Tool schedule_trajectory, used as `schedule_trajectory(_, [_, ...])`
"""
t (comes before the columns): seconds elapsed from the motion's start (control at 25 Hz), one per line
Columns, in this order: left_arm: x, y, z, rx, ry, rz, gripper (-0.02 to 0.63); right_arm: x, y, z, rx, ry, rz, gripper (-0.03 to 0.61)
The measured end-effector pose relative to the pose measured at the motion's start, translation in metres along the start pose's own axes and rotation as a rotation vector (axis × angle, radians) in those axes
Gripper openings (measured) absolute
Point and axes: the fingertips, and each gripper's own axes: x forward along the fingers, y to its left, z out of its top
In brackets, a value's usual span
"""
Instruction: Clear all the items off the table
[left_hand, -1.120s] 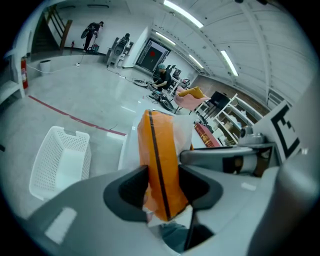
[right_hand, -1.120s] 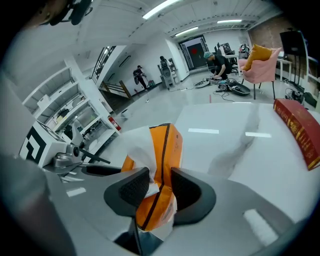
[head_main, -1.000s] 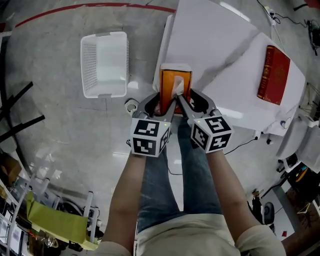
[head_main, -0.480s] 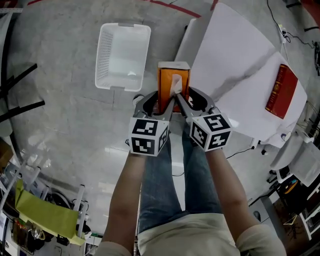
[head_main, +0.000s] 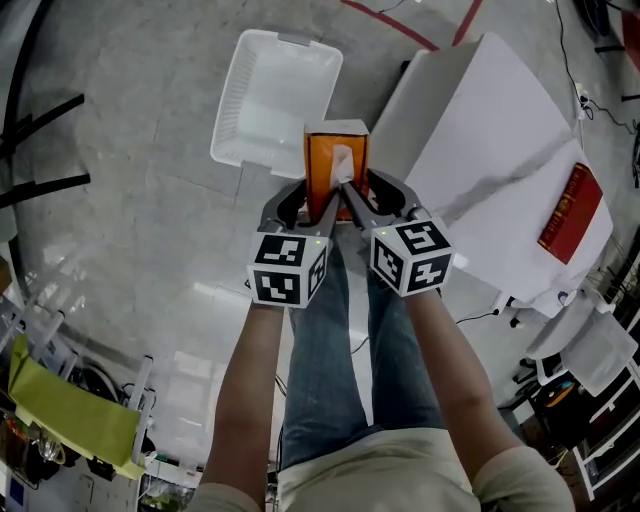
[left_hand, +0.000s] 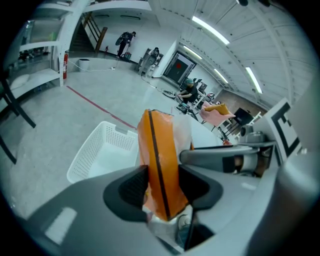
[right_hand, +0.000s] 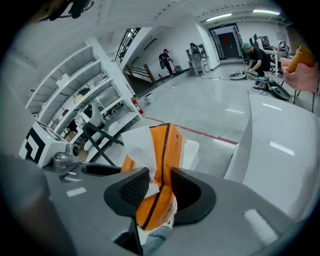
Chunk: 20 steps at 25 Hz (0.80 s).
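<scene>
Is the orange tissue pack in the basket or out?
Out. Both the left gripper and right gripper clamp the tissue pack in the air near the white basket.

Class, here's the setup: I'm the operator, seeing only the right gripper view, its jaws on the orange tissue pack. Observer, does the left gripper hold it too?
Observer: Yes, the left gripper is clamped on the orange tissue pack as well.
Operator: Is the white basket empty?
Observer: The head view shows nothing inside the white basket.
Operator: Anything left on the table?
Observer: A red book lies on the white table.
</scene>
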Motion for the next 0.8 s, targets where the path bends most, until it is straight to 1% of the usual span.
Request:
schedule_trajectory(0.52, [0.007, 0.073, -0.014, -0.090, 0.002, 0.076, 0.193, 0.073, 0.028, -0.008, -0.057, 0.091, 0.066, 0.137])
schedule_trajectory(0.8, [0.028, 0.101, -0.020, -0.096, 0.019, 0.086, 0.193, 0.107, 0.024, -0.015, -0.064, 0.123, 0.063, 0.135])
